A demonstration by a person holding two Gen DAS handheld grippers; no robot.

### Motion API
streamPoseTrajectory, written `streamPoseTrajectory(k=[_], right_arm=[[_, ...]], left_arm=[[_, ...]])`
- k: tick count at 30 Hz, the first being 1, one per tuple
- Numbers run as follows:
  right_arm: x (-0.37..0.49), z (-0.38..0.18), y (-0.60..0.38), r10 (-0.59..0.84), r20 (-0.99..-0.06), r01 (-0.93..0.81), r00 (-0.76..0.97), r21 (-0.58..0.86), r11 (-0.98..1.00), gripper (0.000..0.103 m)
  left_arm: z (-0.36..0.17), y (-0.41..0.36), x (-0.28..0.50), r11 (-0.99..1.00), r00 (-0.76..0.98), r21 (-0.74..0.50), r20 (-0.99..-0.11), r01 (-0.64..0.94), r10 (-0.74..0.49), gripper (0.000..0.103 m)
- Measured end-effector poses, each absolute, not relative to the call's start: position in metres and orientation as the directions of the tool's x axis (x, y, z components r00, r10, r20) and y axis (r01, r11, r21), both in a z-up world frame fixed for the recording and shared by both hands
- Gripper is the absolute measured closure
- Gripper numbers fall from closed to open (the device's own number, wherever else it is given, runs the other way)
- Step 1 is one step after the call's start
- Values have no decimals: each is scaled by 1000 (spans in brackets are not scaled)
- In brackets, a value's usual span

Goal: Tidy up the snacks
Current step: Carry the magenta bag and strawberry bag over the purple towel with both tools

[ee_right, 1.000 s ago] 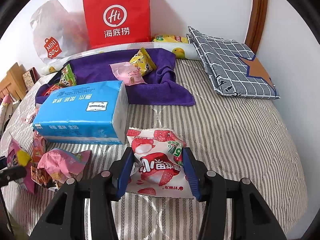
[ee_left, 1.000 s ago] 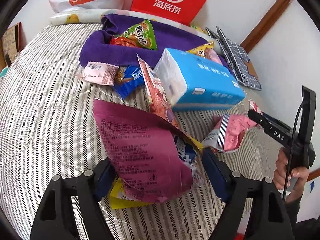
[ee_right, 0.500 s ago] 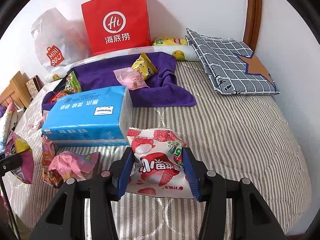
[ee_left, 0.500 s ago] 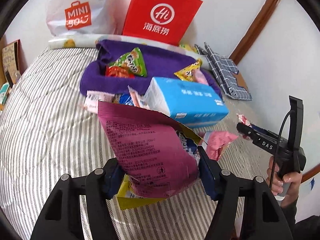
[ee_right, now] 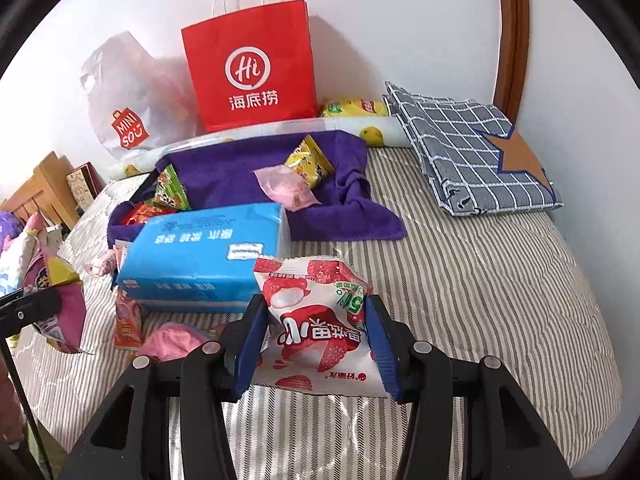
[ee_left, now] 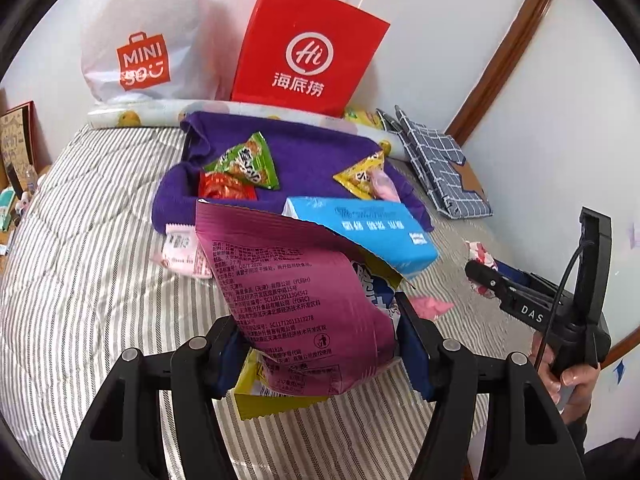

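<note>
The left gripper (ee_left: 322, 344) holds a magenta snack bag (ee_left: 296, 300) between its blue pads, with the jaws now narrow and pressed on both sides of the bag; a second ago they stood wider and the bag sat loose between them. A yellow packet (ee_left: 256, 396) hangs just under the magenta bag, and I cannot tell if the pads also catch it. Compared with the earlier frame, the bag is higher above the striped bed cover (ee_left: 80, 280), and more of the purple towel (ee_left: 312, 156) and the blue tissue pack (ee_left: 372, 232) shows behind it. The right gripper (ee_right: 316, 340) is closed on a white strawberry snack packet (ee_right: 316, 320), pads touching both its edges, the same grip as before, and the packet is now a little higher over the bed. On the towel lie a green packet (ee_left: 248, 160), a red packet (ee_left: 224, 188), a yellow packet and a pink one. A pink crumpled packet (ee_right: 172, 340) remains on the bed near the tissue pack. The red paper bag (ee_right: 252, 68) and the white plastic bag (ee_left: 140, 40) stand at the wall as before.
</note>
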State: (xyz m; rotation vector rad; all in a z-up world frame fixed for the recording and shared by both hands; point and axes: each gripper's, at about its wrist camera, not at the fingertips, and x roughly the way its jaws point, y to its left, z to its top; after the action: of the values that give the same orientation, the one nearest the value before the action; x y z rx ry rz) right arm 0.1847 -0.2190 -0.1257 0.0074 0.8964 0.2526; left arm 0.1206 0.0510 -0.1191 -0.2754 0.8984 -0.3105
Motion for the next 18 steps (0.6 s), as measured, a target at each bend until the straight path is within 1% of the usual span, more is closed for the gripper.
streamPoseTrajectory(k=[5, 18], right_arm=[[186, -114, -213, 230, -756, -232, 613, 106, 967, 55], [189, -93, -197, 244, -723, -265, 647, 87, 960, 55]], left_arm=[[-112, 55, 128, 915, 594, -379, -707, 141, -384, 38], [-99, 53, 144, 920, 623, -367, -689, 140, -370, 38]])
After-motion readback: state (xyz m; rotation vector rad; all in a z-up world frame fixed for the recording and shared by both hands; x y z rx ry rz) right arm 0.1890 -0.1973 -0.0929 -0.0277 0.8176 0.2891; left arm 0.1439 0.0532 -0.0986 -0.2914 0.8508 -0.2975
